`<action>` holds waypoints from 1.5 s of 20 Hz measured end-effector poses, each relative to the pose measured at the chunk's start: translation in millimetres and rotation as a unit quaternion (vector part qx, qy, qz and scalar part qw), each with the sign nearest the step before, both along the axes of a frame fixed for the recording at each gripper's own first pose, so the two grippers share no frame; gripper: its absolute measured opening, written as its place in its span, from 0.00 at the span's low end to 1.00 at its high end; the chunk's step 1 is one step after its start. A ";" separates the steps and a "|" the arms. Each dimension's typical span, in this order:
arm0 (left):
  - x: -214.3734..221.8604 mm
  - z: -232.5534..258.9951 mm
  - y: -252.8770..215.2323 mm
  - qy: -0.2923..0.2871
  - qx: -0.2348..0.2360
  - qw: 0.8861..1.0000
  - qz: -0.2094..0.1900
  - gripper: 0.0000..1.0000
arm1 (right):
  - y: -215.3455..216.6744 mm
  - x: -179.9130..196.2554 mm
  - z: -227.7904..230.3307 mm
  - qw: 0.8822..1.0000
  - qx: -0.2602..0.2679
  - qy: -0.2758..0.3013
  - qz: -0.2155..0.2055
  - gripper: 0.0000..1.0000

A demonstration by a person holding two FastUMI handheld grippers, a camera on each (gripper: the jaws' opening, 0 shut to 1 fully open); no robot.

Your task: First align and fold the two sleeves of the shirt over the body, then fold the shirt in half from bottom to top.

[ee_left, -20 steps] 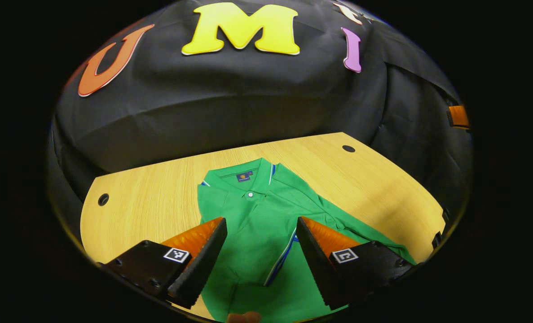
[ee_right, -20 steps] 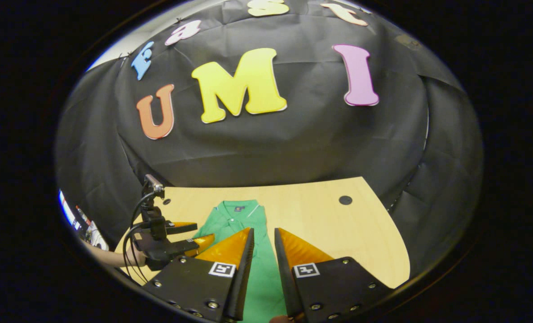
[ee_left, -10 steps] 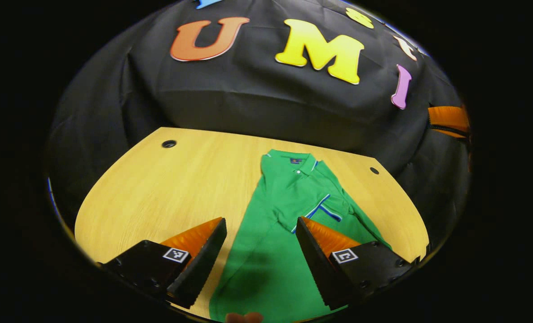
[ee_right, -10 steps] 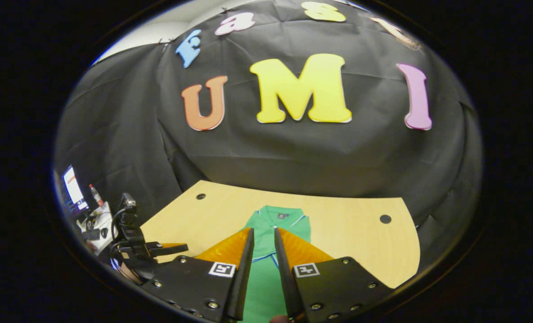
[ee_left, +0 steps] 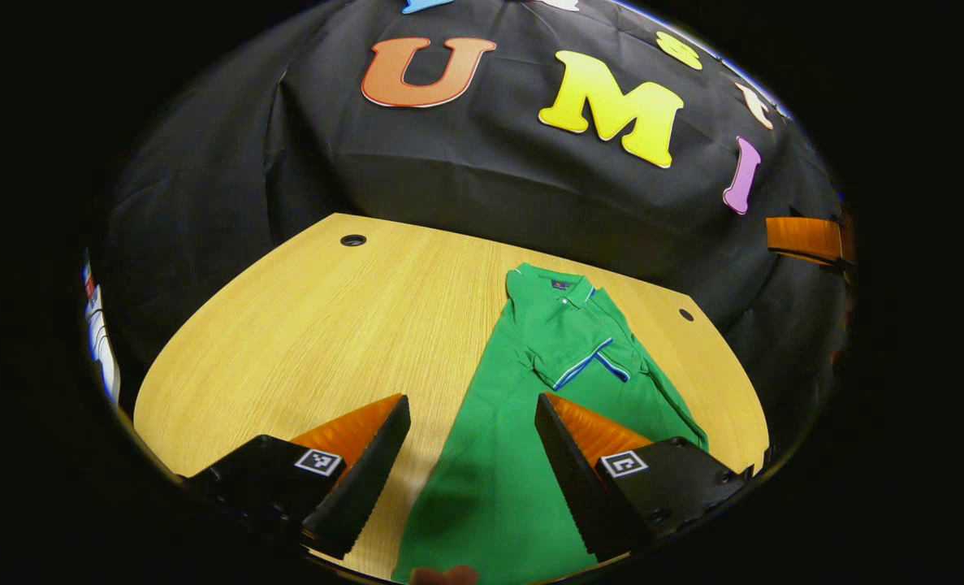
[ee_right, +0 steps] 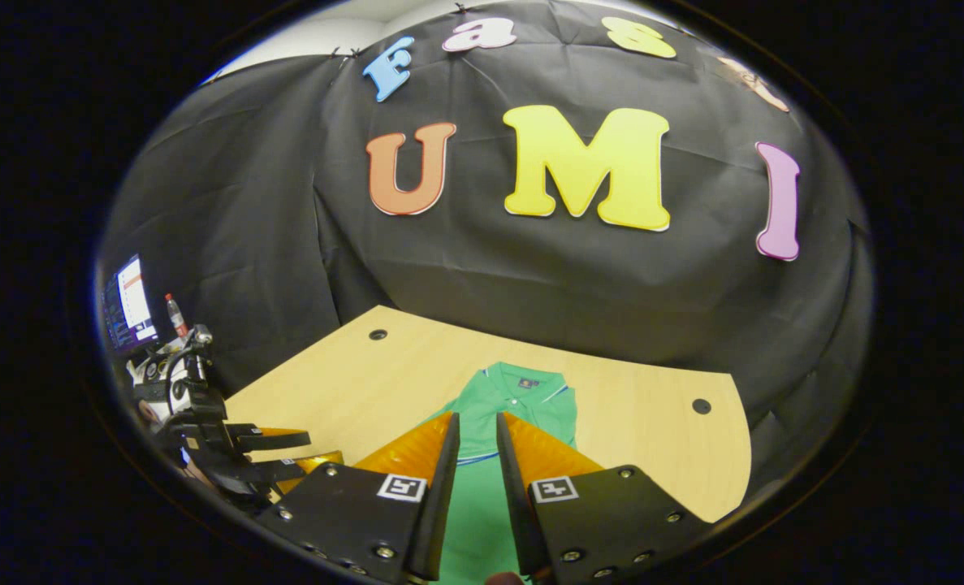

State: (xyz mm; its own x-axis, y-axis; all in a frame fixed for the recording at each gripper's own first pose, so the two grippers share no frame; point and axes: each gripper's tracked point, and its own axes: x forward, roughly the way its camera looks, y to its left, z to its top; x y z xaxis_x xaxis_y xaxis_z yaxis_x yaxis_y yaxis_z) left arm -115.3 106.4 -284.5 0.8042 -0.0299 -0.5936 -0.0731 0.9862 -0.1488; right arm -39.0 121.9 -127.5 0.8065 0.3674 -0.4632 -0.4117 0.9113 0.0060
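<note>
A: Left hand-held gripper: black bodies are showing screw heads, and each one is wearing a square black-and-white marker tag.

B: Right hand-held gripper is looking the same: black plates, silver screws, two tags. Black cables are looping off the far unit.

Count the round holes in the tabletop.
2. One hole is near the table's far left corner, one hole at the far right beyond the shirt. Others may be hidden.
</note>
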 end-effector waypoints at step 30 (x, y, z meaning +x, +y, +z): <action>-65.3 -29.9 -21.9 0.112 -0.007 0.976 -0.188 1.00 | -125.5 -72.1 -118.5 0.987 -0.065 0.134 -0.063 0.84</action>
State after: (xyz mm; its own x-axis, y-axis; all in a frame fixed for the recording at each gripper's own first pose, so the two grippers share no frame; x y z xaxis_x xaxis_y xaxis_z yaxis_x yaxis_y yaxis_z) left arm -180.7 84.5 -314.4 0.5847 -0.3065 -0.7511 0.2610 0.9477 -0.1836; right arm -111.0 -3.6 -246.0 0.6847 0.1945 -0.7024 -0.2938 0.9556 -0.0218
